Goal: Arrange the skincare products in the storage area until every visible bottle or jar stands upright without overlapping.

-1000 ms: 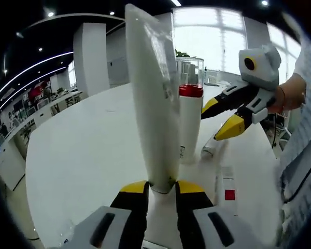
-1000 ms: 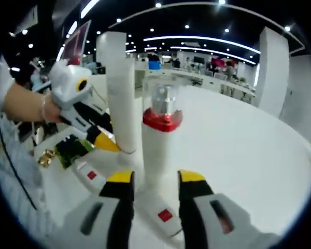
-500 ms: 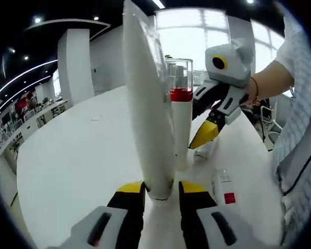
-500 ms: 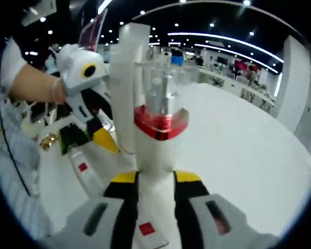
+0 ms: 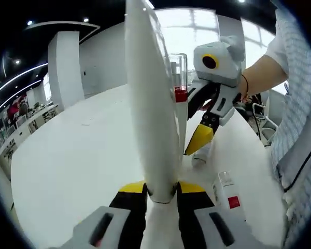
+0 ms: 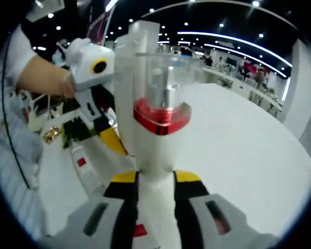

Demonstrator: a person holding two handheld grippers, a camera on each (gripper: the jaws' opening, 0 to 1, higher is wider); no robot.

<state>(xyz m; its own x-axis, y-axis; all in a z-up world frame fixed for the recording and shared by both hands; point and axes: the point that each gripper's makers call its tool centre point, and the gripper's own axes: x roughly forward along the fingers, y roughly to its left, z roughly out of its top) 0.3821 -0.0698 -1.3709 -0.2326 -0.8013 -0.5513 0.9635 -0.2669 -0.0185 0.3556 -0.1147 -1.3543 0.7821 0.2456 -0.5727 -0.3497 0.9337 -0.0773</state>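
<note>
On the round white table (image 5: 72, 171), the left tongs (image 5: 161, 190) clench the base of an upright tall white plastic tube (image 5: 151, 98), while just beside it the right tongs (image 6: 149, 179) grip an upright white pump bottle with a red collar and clear cap (image 6: 158, 129)

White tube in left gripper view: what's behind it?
Behind the white tube stands the pump bottle with its red collar and clear cap, held by the right gripper. The tube covers most of the bottle's body and base.
</note>
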